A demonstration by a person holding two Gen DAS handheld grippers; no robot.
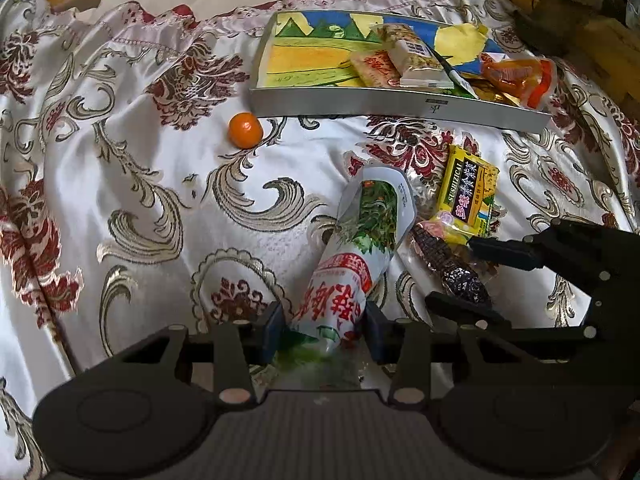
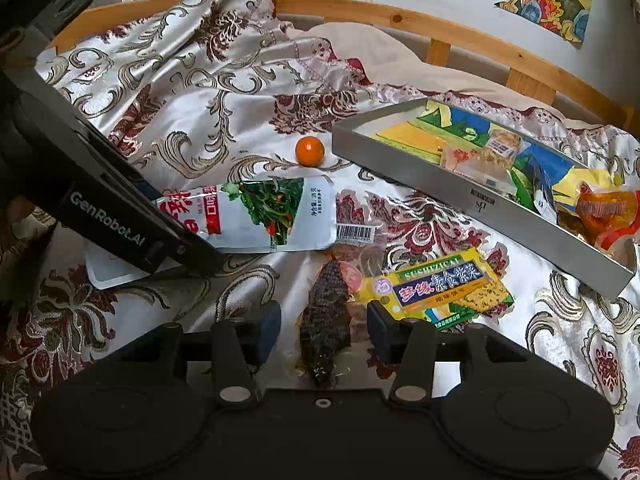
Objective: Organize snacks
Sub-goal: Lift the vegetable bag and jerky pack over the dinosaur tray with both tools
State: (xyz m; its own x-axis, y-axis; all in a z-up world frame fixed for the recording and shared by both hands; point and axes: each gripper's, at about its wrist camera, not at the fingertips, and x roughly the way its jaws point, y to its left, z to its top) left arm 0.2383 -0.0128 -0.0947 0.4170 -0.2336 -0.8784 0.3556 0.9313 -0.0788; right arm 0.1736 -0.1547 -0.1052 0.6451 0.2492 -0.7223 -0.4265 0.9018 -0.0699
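My left gripper (image 1: 324, 330) is shut on a white and green snack pouch (image 1: 362, 248), squeezing its near end; the pouch also shows in the right wrist view (image 2: 264, 216), lying on the bedspread. My right gripper (image 2: 324, 330) is open, its fingers either side of a dark purple corn snack (image 2: 326, 320) without pinching it; the corn also shows in the left wrist view (image 1: 452, 268). A yellow seaweed cracker packet (image 2: 436, 284) lies just right of the corn. A grey box lid tray (image 2: 480, 208) holds several snack packets (image 1: 404, 60).
A small orange (image 1: 245, 130) sits on the patterned bedspread (image 1: 160, 200) left of the tray. A wooden bed frame (image 2: 480, 44) runs along the far edge, with pictures on the wall behind. The right gripper body (image 1: 568, 252) lies at the right of the left wrist view.
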